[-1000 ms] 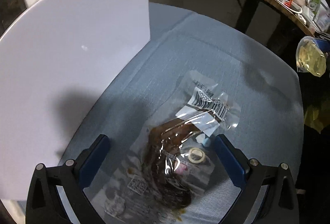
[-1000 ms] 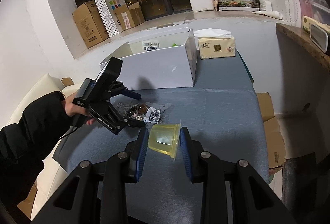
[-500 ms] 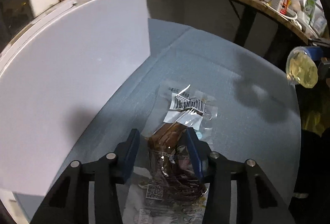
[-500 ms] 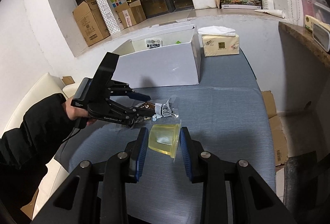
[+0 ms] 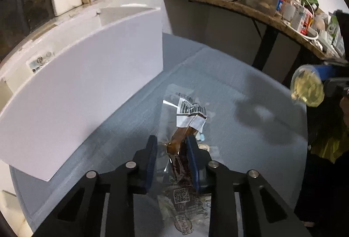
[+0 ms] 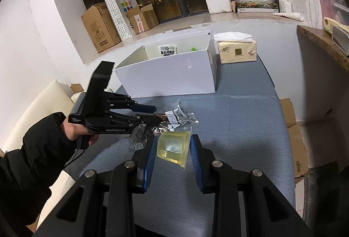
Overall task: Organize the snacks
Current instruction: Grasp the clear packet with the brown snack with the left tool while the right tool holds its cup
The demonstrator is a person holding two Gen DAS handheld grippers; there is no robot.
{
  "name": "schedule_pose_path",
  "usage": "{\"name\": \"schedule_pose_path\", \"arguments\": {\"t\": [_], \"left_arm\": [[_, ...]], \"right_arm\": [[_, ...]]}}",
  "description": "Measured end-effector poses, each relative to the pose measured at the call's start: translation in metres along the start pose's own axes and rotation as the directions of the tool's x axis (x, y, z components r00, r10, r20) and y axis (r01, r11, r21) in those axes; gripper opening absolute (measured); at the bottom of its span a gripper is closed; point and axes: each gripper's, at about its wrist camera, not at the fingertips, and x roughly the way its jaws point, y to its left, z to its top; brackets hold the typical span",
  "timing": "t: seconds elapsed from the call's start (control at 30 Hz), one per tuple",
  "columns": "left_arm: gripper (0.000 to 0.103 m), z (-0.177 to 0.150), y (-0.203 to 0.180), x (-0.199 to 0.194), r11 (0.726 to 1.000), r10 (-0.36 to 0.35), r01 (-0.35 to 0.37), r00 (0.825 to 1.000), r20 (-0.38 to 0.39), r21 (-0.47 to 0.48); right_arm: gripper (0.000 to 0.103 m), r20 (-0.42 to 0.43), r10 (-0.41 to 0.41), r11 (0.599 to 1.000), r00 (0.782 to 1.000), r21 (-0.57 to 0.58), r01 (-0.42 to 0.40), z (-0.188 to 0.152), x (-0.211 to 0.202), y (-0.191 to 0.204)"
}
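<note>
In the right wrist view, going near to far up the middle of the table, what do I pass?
Right hand-held gripper holding the yellow jelly cup → clear snack packet on the blue tablecloth → white box → tissue pack at the far end.

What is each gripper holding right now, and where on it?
Left gripper pinches the clear meat snack packet across its brown middle. Right gripper clamps the yellow jelly cup by its side walls.

We see left wrist close over table (image 5: 250, 93), facing white box (image 5: 87, 88); right wrist farther back, sharing both.
</note>
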Motion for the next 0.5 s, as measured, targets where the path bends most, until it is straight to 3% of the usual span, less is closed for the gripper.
{"name": "schedule_pose_path", "arguments": {"t": [0.23, 0.4, 0.5], "left_arm": [[0.027, 0.004, -0.017, -0.009, 0.999, 0.034, -0.034, 0.999, -0.002, 0.015], [0.010, 0.017, -0.041, -0.025, 0.998, 0.043, -0.043, 0.999, 0.005, 0.038], [0.007, 0.020, -0.047, -0.028, 0.998, 0.043, -0.044, 0.999, 0.013, 0.043]], "right_arm": [[0.034, 0.010, 0.006, 1.000, 1.000, 0.005, -0.006, -0.002, -0.004, -0.002], [0.034, 0.020, 0.014, 1.000, 1.000, 0.019, -0.014, -0.002, -0.007, -0.008], [0.034, 0.026, 0.017, 1.000, 1.000, 0.023, -0.017, -0.004, -0.011, -0.010]]}}
